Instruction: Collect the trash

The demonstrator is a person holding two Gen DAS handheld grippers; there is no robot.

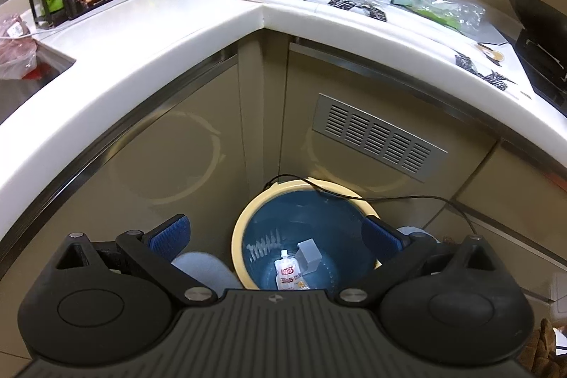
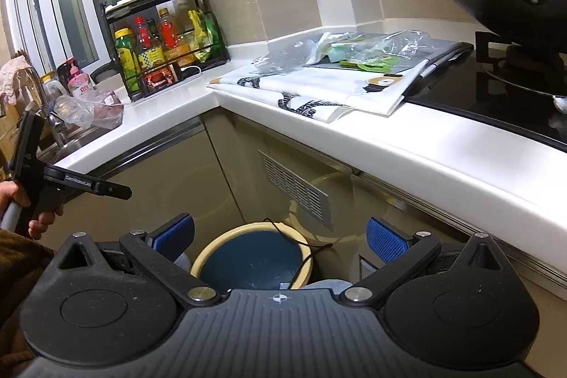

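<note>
left gripper point(image 1: 274, 234) jaws spread above bin point(image 1: 241, 229); pouch point(image 1: 286, 273) inside, below.

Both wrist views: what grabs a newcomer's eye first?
The round blue bin with a cream rim on the floor under the counter corner, a white spouted pouch and grey box at its bottom. The open left gripper hangs above it. On the white L-shaped counter, crumpled clear and green plastic wrappers remain.
</note>
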